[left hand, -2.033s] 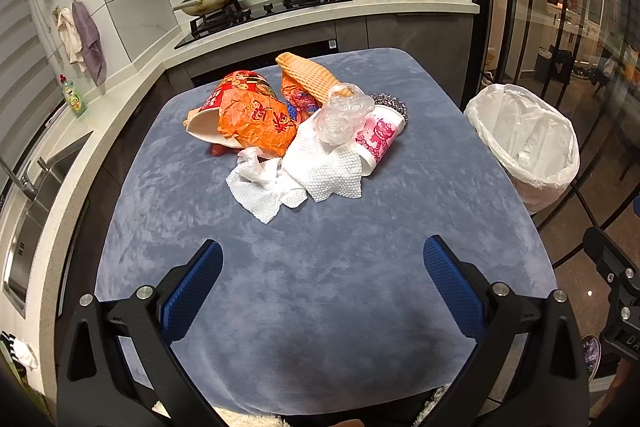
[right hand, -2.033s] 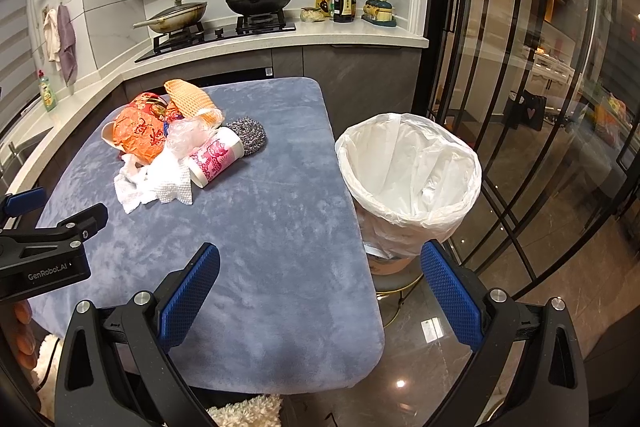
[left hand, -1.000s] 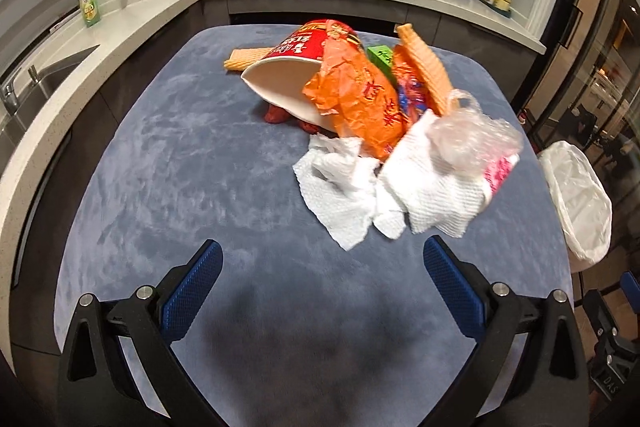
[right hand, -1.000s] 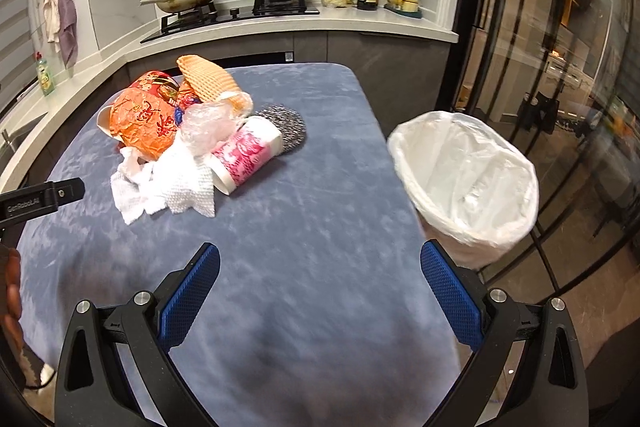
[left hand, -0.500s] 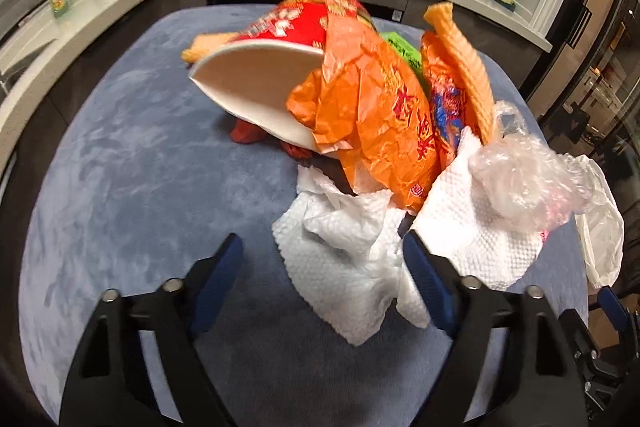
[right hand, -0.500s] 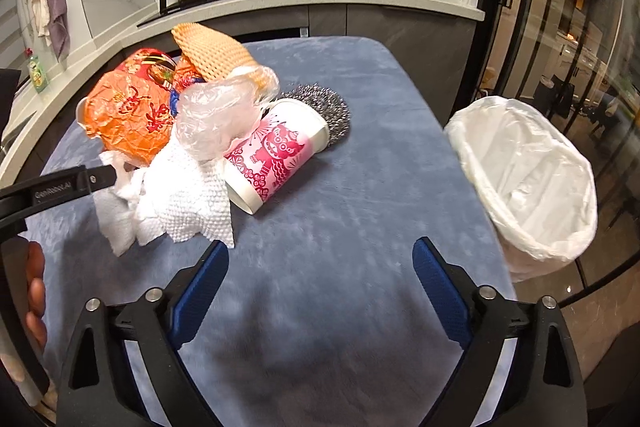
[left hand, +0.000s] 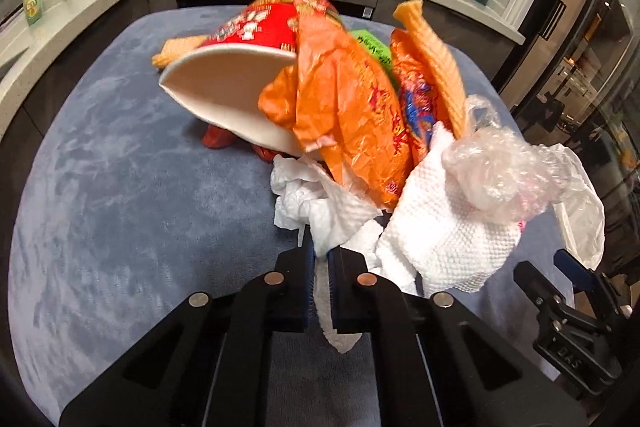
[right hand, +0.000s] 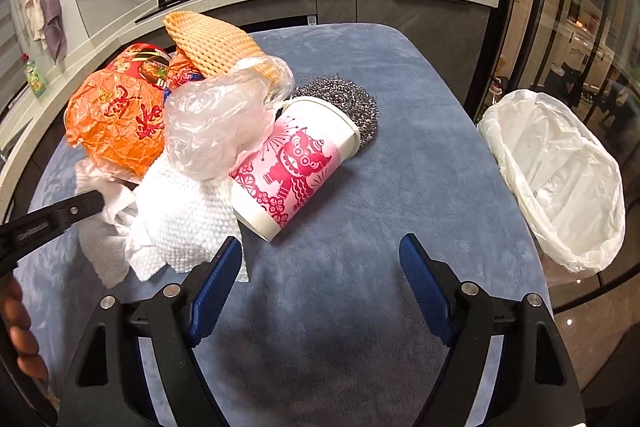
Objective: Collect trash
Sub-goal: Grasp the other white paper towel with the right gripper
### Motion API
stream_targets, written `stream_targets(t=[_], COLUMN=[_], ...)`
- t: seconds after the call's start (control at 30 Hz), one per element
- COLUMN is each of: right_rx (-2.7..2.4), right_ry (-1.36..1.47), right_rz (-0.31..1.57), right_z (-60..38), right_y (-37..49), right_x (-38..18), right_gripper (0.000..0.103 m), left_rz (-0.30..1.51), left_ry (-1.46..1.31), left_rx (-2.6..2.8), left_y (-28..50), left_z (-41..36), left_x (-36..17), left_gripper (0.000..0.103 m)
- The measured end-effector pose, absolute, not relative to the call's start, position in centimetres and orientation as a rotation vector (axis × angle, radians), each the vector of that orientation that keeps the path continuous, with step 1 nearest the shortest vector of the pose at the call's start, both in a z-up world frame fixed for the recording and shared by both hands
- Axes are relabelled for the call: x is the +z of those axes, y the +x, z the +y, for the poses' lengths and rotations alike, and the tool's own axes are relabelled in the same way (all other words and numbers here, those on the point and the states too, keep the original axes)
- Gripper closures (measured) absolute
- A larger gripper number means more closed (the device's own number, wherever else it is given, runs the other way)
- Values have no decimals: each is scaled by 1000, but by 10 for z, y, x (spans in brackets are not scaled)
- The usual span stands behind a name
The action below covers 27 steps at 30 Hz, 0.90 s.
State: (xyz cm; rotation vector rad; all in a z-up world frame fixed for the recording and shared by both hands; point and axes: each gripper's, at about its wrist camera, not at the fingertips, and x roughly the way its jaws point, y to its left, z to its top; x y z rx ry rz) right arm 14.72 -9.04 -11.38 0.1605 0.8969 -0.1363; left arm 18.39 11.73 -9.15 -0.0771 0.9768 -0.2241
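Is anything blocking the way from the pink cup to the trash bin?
Nothing visible does. The pink cup lies at the pile's near edge, and only bare blue tablecloth lies between it and the lined bin beside the table.

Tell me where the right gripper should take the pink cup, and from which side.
Grip the pink cup across its mid-body, coming from the bare near-right side. It lies on its side, base toward the camera, so its round wall faces the open right gripper. The paper towel and plastic bag crowd its left; the steel scourer sits behind the rim. The cup looks light, so a gentle squeeze should do.
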Motion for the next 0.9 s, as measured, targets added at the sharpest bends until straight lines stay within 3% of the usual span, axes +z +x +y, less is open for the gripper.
stream_targets(t=[0.33,0.6,0.9], right_rx=[-73,-12,26], right_ry=[194,214,259], right_rz=[808,869,888], right_z=[-82,-67,-63], right_y=[145,151,155], right_x=[-82,-98,-100], right_gripper=[27,48,48], left_rz=[902,876,887], left_ry=[-94,-108,-118], left_rx=[-230,-218,-219], left_y=[165,159,163], left_z=[131,135,141], left_x=[-57,-44,-48], left_gripper=[98,98,98])
